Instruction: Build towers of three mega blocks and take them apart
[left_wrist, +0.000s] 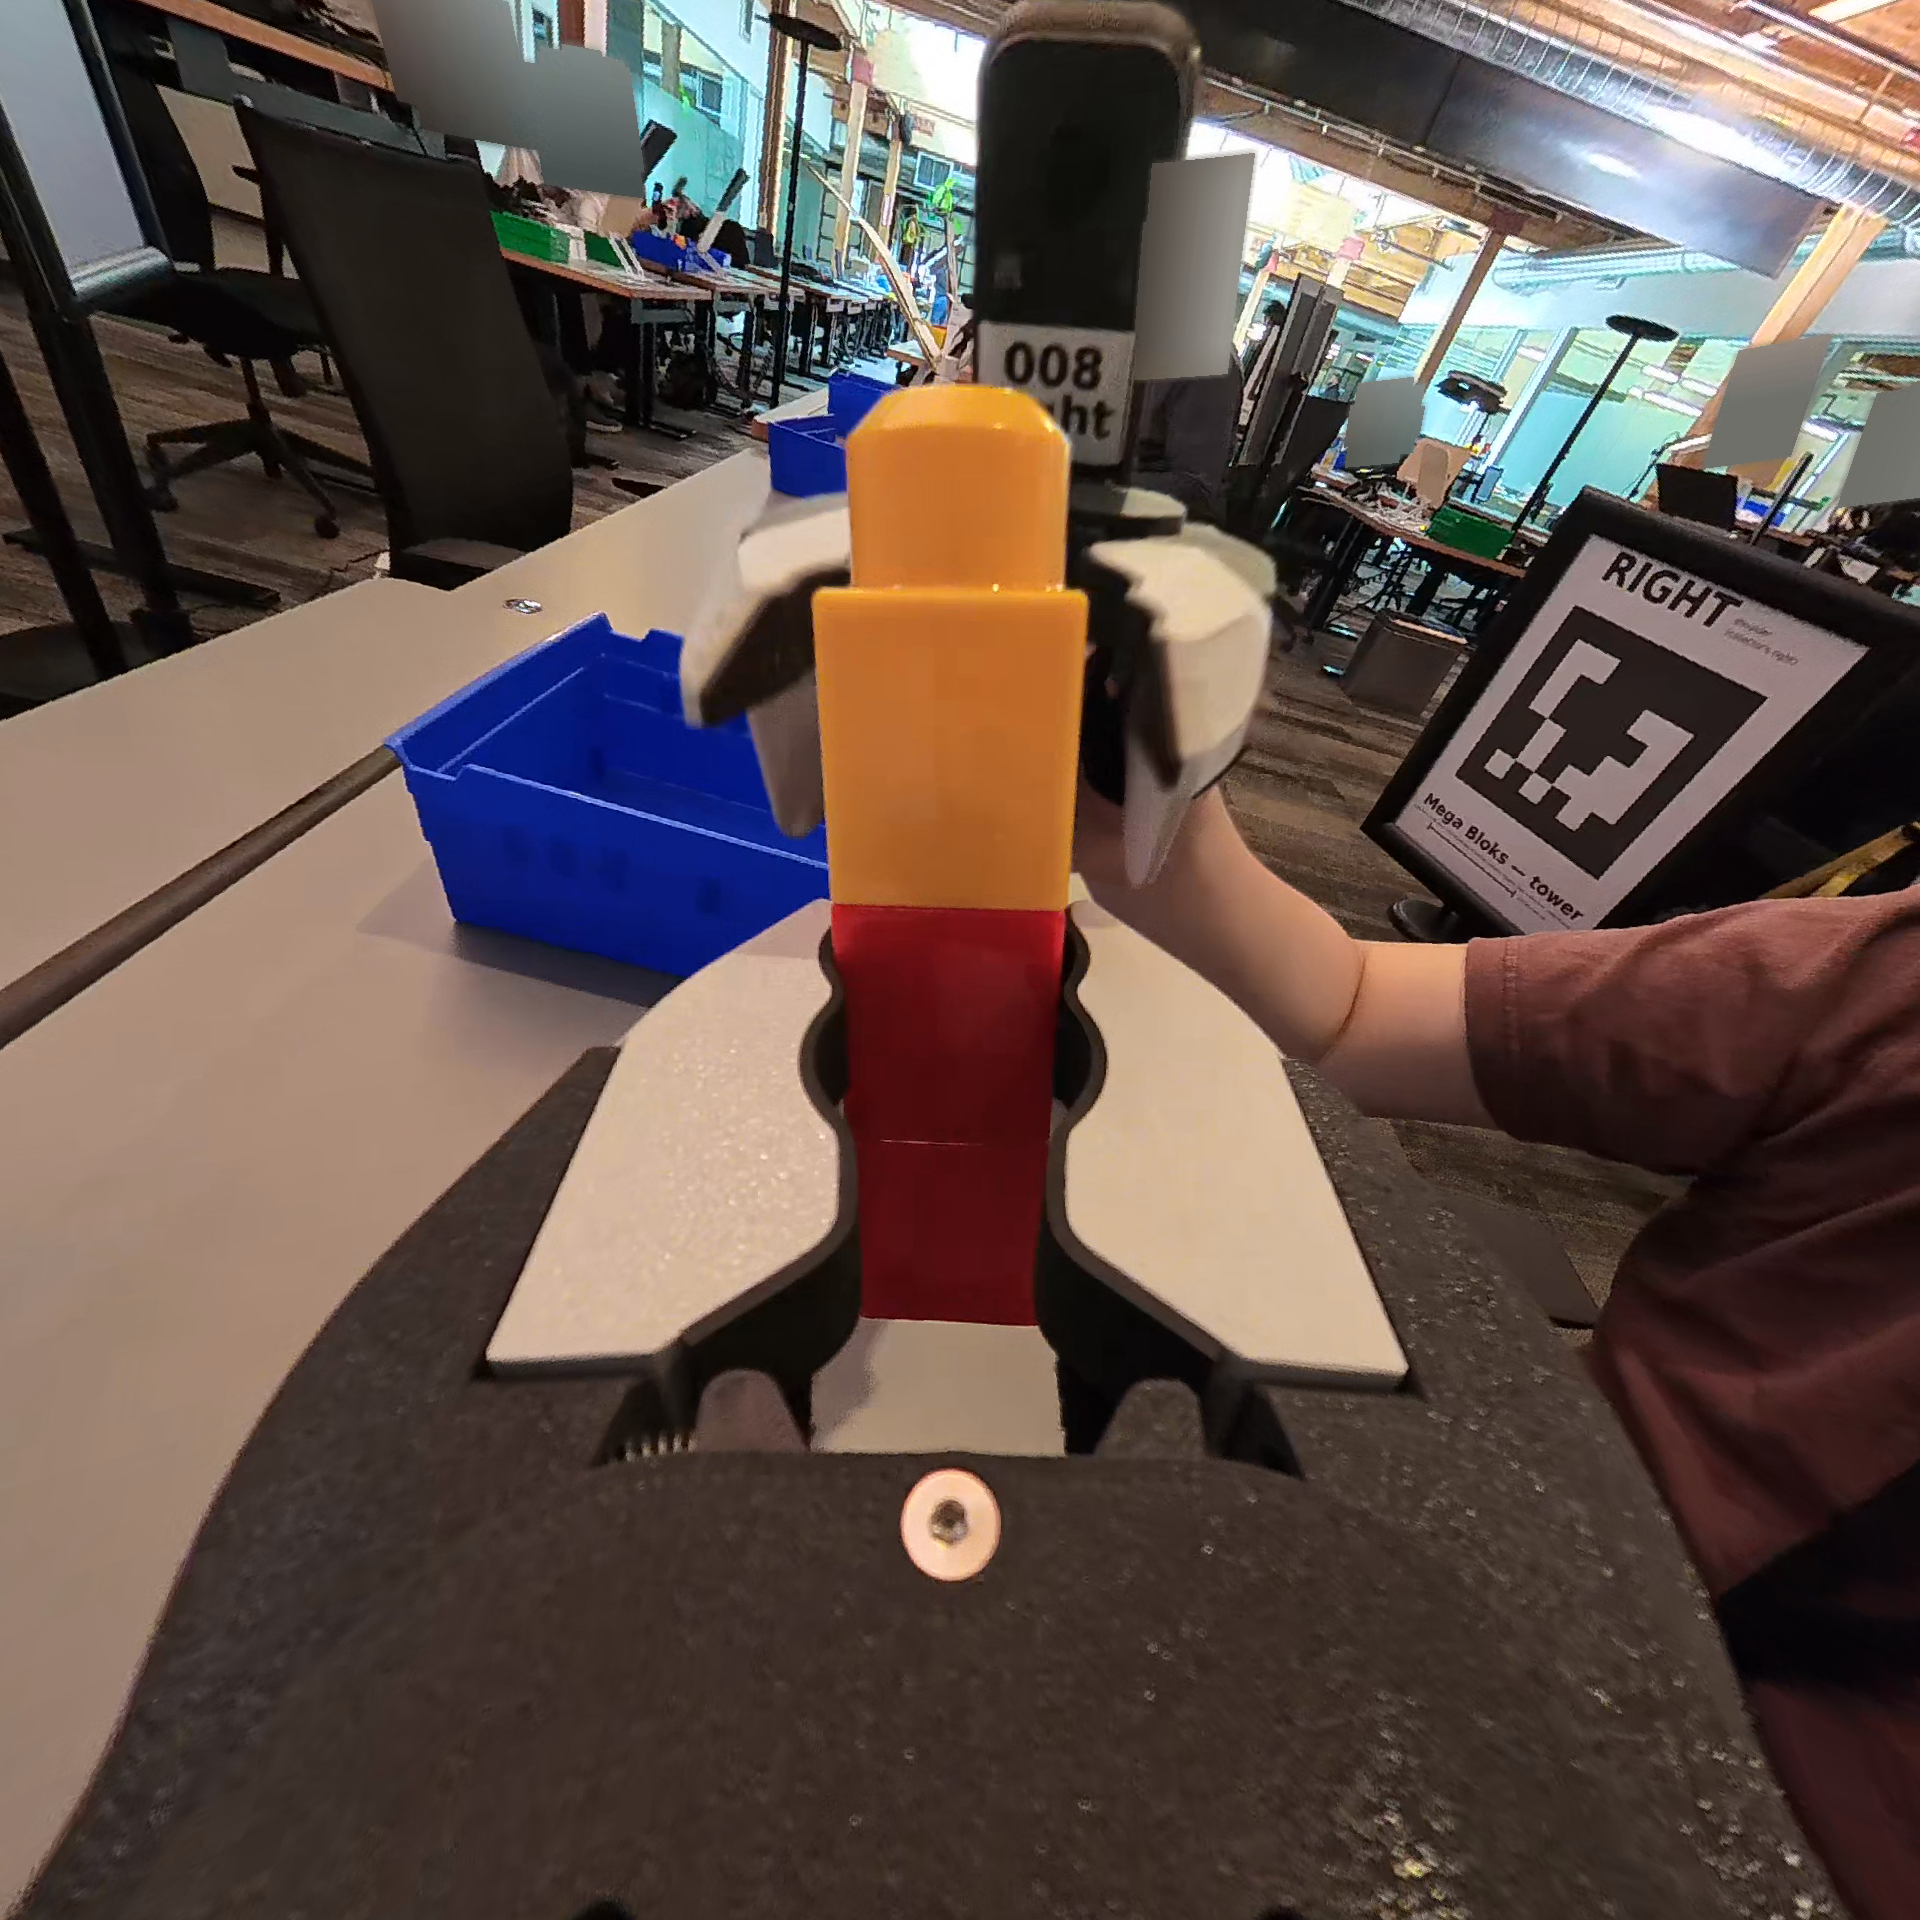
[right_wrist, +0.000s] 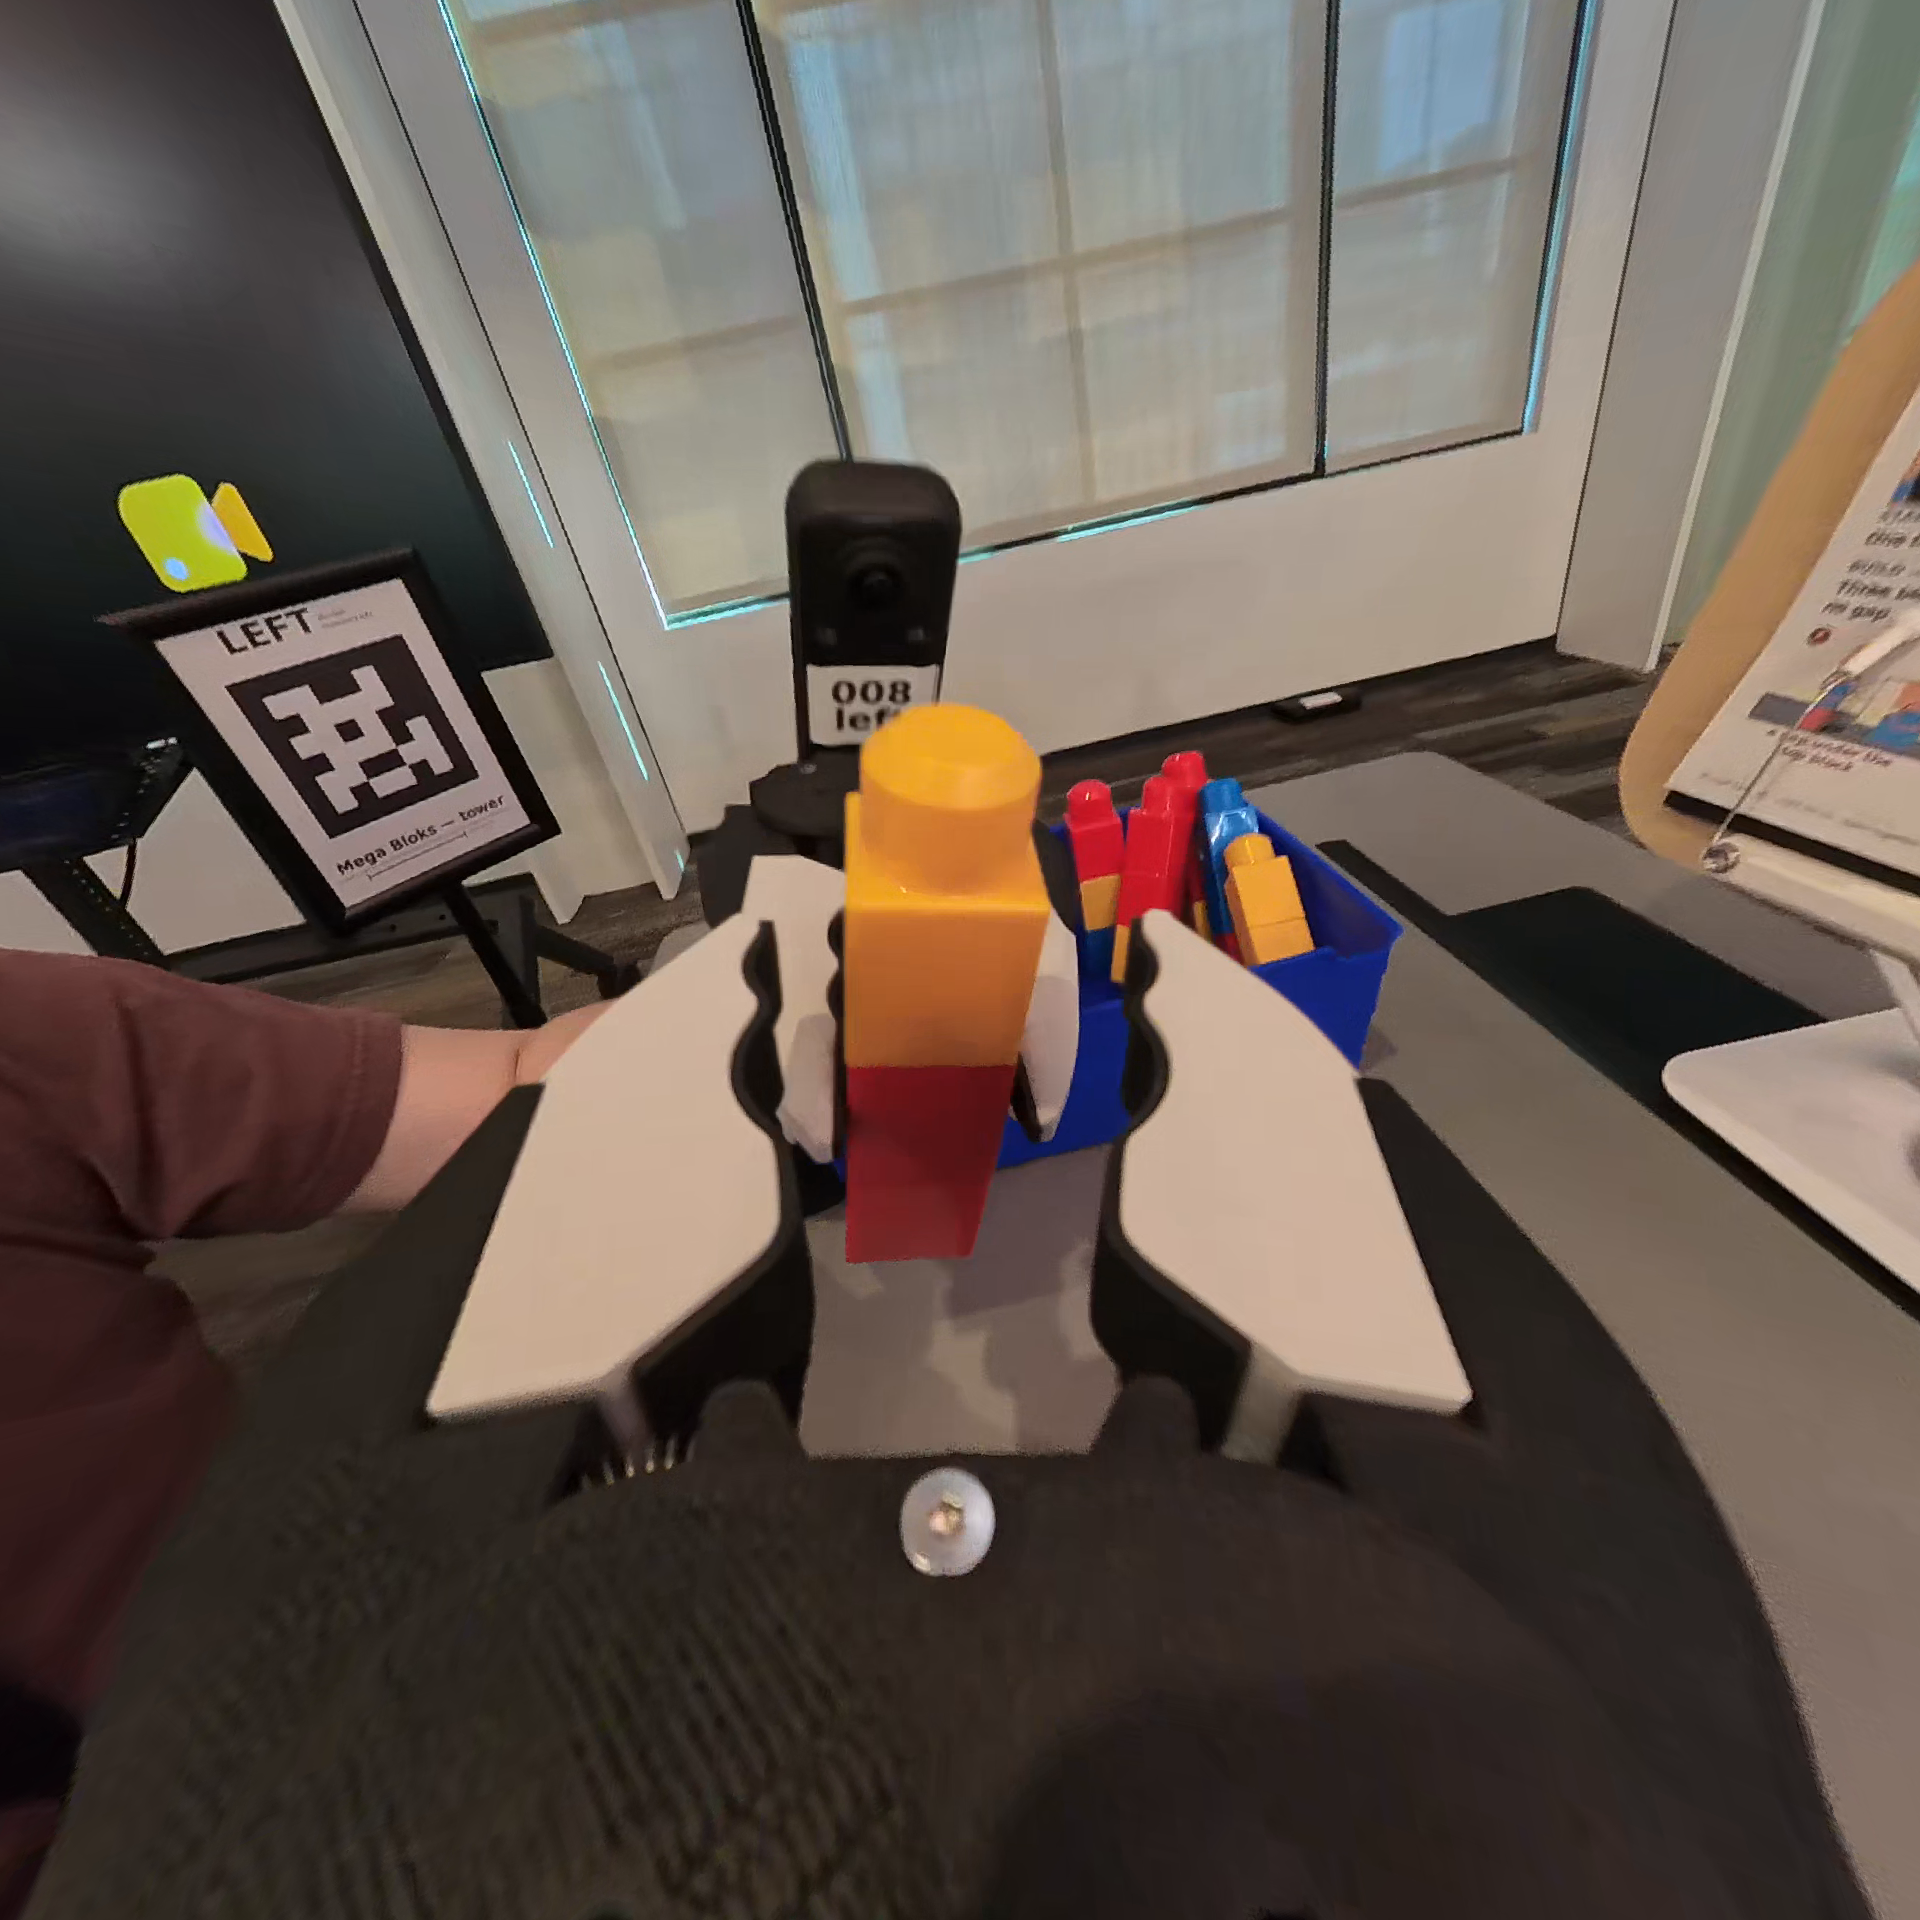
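The tower (left_wrist: 945, 852) is standing complete at three blocks: a yellow block (left_wrist: 951, 727) on top and two red blocks (left_wrist: 948, 1122) beneath it. It is being held upright above the grey counter (left_wrist: 208, 1039), its base hanging clear of the surface in the right wrist view.

The left gripper (left_wrist: 948, 987) is clamping the red blocks, with both fingers (left_wrist: 727, 1122) pressing on the sides of the stack. The right gripper (right_wrist: 948, 997) is standing open around the yellow block, its fingers (right_wrist: 644, 1122) showing clear gaps on both sides and touching nothing.

Judgement: a tower is finished, and the step in hand is either release after seating the top block or approach to pull it off; the pictures do not settle which.

If dismantling follows, the right fingers need to be closing squarely on the yellow block's flat sides, then pulling straight up while the left grip is resisting.

A blue bin (right_wrist: 1330, 966) holding other blocks is sitting at 1 o'clock in the right view; a second blue bin (left_wrist: 582, 821) is lying at 10 o'clock in the left view.
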